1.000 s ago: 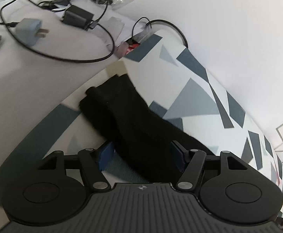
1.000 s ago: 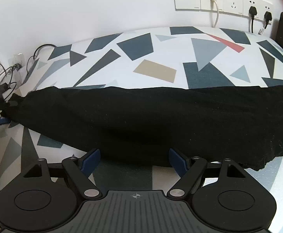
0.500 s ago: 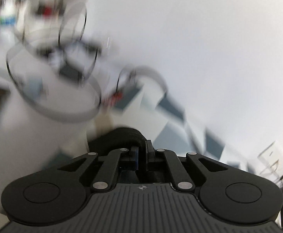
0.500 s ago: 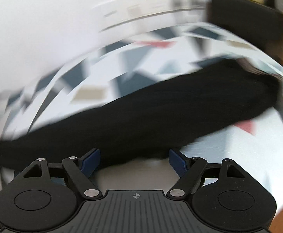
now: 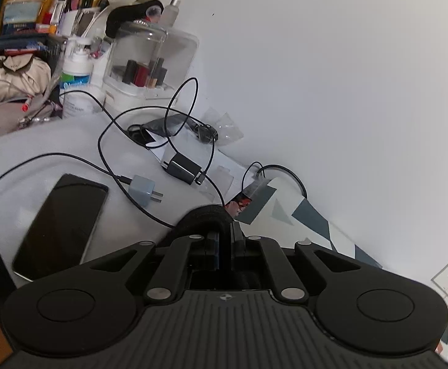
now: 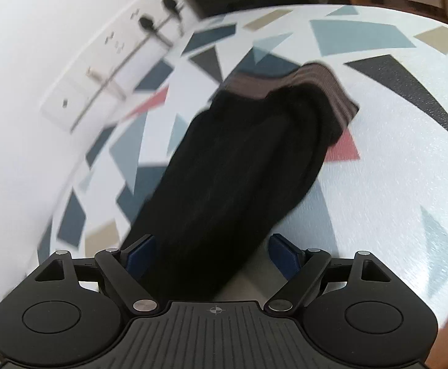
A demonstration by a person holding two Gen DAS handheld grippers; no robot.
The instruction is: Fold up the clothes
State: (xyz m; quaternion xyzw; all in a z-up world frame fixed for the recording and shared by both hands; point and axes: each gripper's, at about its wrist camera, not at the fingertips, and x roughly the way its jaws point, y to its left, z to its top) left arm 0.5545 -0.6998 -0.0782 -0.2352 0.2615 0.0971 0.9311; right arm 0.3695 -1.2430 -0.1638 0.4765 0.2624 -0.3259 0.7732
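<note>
- L fingers (image 5: pixel 224 243) are together, clamped on a bunched end of the black garment (image 5: pixel 207 215); the cloth humps up over the tips and more of it shows below, betw. the finger arms.
- R fingers (image 6: pixel 214 255) are apart and opening wider. The black garment (image 6: pixel 239 166) runs up betw. them but neither blue pad (image 6: pixel 285 253) presses on it, so I've no grip there yet.
- Key relation: from the R fingers the garment's long axis runs straight ahead and slightly to the right, ending at the far end where a brown ribbed band (image 6: pixel 316 83) shows. It lies along the fingers, not across them.
- The cloth sits nearer my left pad, w/ a bare gap of patterned bed cover (image 6: pixel 393 160) on the right pad's side.
- The L hand has the only hold, at the end by the bed's edge next to the cluttered surface (image 5: pixel 70 141) w/ phone (image 5: pixel 61 224), chargers and cables. The R hand is nearer the body of the garment.
- Pose: L gripper is tipped gently down, lifted off the cover. R gripper is pitched more steeply down over the cloth, picture motion-blurred.
- My read: next is R fingers closing on the near part, then carrying one end toward the other. Risk: an off-centre grab catching only one layer.
</note>
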